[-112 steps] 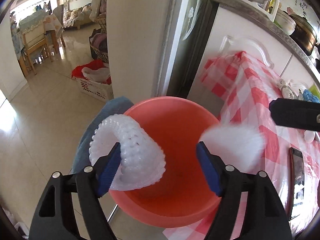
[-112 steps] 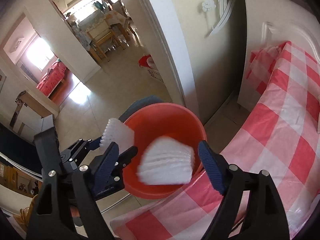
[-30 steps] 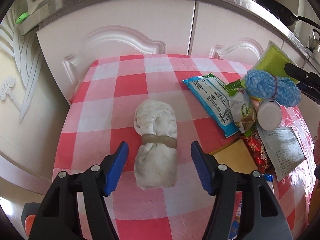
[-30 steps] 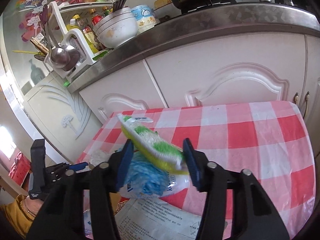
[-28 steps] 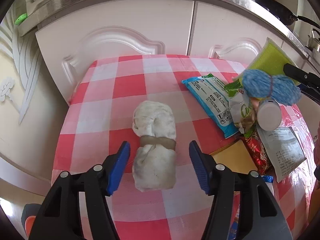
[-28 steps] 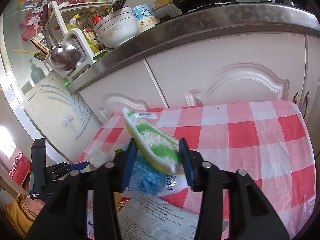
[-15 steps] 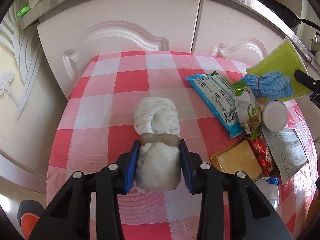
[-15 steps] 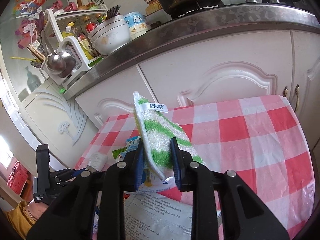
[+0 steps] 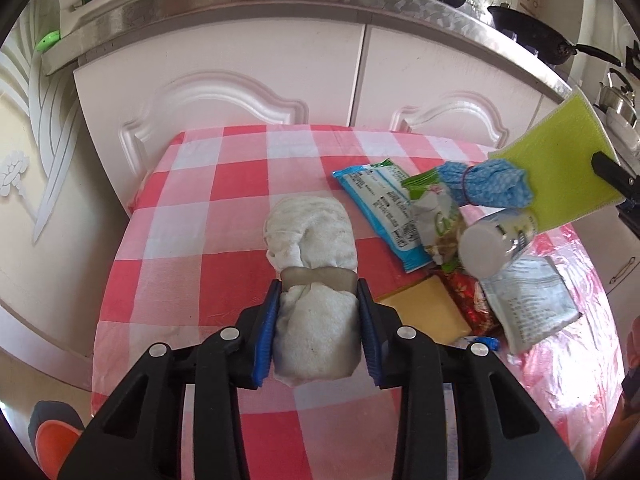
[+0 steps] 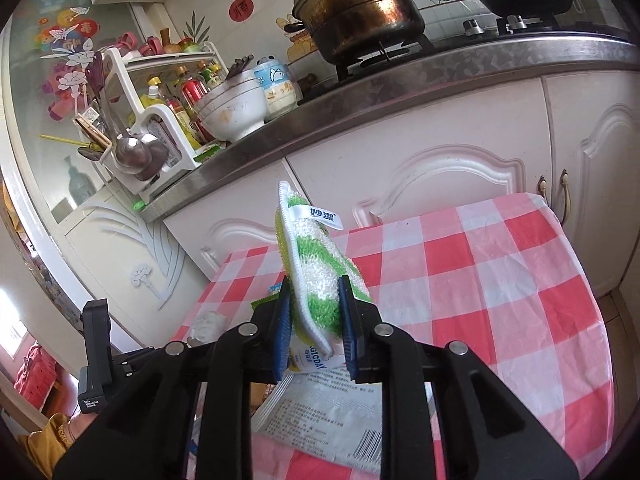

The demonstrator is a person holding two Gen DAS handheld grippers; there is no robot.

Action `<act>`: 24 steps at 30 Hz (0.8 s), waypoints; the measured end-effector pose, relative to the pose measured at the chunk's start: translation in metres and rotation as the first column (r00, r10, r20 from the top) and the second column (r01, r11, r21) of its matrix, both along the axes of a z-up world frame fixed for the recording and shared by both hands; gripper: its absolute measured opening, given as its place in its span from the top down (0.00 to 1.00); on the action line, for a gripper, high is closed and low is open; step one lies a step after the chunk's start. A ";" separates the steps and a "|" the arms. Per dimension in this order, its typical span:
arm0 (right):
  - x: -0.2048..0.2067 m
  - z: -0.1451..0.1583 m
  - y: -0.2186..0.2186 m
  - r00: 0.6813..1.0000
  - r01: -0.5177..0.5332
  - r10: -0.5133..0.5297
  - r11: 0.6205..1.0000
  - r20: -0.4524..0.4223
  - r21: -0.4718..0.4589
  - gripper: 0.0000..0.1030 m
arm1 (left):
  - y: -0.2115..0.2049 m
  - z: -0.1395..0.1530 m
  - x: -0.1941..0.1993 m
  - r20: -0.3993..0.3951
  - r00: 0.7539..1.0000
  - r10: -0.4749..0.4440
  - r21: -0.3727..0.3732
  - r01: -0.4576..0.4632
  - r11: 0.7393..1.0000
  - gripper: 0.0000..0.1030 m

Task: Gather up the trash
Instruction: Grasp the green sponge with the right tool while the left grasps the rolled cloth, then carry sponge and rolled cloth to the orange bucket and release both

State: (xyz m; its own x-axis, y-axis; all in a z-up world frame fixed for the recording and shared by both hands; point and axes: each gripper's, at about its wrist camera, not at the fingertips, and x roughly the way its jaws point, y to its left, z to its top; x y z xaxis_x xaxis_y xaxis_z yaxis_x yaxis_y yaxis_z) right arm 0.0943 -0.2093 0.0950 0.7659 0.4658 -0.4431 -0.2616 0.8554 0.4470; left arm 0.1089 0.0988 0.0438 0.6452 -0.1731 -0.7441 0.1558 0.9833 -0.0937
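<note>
left gripper (image 9: 318, 312) closing, pads squeezing a banded white cloth roll (image 9: 314, 280); right gripper (image 10: 314, 316) closing, pinching a green-and-white striped scrub pad (image 10: 316, 276).

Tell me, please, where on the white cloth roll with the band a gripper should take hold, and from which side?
Grip the white cloth roll across its near half, just below the brown band, coming from above and from the near end. It lies lengthwise towards the camera, so its soft sides face the left gripper fingers.
</note>
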 end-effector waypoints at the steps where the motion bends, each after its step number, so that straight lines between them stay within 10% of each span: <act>1: -0.004 0.001 0.000 1.000 0.002 -0.002 1.000 0.000 -0.001 0.78 | -0.001 0.002 -0.002 0.005 1.000 -0.002 -0.004 0.002 1.000 0.64; 24: -0.084 0.026 0.009 1.000 0.011 -0.013 0.997 0.023 0.075 0.78 | 0.003 0.037 -0.085 0.092 0.995 -0.035 -0.072 0.042 0.996 0.64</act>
State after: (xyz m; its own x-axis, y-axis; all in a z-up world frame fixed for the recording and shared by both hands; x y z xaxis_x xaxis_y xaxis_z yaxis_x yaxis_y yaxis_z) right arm 0.0104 -0.2003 0.1214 0.7814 0.4881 -0.3888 -0.2630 0.8226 0.5041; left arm 0.0242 0.1015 0.0811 0.7012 -0.2517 -0.6671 0.2048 0.9673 -0.1498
